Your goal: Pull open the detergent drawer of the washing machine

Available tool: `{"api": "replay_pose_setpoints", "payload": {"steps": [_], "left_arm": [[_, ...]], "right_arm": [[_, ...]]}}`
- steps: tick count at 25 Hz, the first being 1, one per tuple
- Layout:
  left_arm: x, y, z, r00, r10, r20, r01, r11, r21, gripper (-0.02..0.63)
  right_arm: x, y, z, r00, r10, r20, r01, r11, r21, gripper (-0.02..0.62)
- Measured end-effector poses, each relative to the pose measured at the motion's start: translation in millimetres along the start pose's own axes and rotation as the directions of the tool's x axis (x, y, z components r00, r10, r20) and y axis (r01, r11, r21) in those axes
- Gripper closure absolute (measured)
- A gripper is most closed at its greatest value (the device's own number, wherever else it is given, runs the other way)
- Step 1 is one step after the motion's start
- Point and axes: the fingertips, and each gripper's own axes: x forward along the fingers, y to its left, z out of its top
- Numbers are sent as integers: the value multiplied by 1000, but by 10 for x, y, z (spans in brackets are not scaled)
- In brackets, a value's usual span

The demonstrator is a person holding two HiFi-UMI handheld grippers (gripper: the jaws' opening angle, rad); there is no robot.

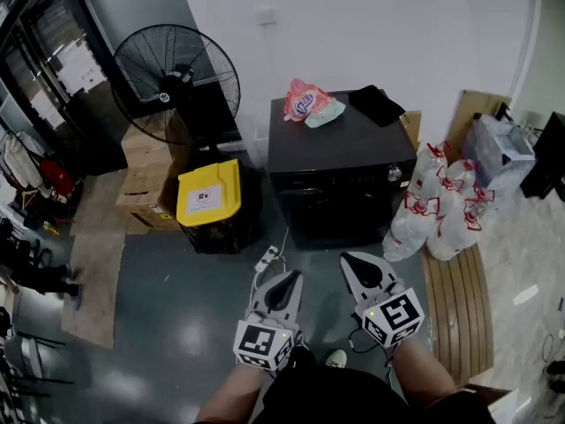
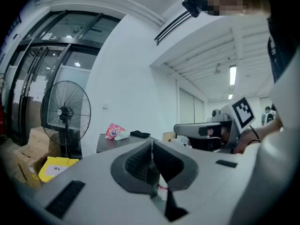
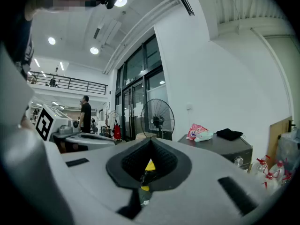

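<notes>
The black washing machine [image 1: 340, 162] stands against the white wall, well ahead of both grippers. Its dark front panel has a silver knob [image 1: 395, 174] at the right; I cannot make out the detergent drawer. A pink bag [image 1: 303, 101] and a black cloth [image 1: 377, 104] lie on its lid. My left gripper [image 1: 281, 286] and right gripper [image 1: 365, 270] hang side by side over the grey floor, both shut and empty. In the left gripper view the jaws [image 2: 152, 148] meet, with the machine [image 2: 115, 142] far behind. In the right gripper view the jaws [image 3: 150, 143] are closed too, left of the machine [image 3: 227, 148].
A black-caged standing fan [image 1: 177, 76] and cardboard boxes [image 1: 146, 179] are at the left. A yellow-lidded bin [image 1: 209, 193] sits beside the machine. Tied plastic bags [image 1: 441, 206] lean at its right, above a wooden board [image 1: 453, 312]. A power strip [image 1: 267, 257] lies on the floor ahead.
</notes>
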Motion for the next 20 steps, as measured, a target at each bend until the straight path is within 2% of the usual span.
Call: {"api": "replay_pose_setpoints", "payload": {"steps": [7,16,17,18,19,20], "left_arm": [[3,-36,40,1000,14,-6,-14,1000,-6,592],[8,-87,44,1000,17,26,-18,1000,23,588],[-3,-92,67,999,21,30,-22,999,25,576],[-14,-98,90,999,23,32,-24,999,25,537],[-20,-105,103,999,24,34,-25,999,26,490],[-24,-112,96,999,22,38,-23,999,30,456]], "right_arm": [[-40,-26,-26,1000,1,1,-1,1000,10,591],[-110,-95,-28,1000,-14,15,13,1000,26,588],[-116,-93,-23,1000,-12,18,11,1000,28,586],[-118,-90,-22,1000,-8,20,7,999,32,572],[-116,-87,-24,1000,-3,22,2,999,38,523],[-114,-84,-29,1000,2,23,-3,999,47,512]]}}
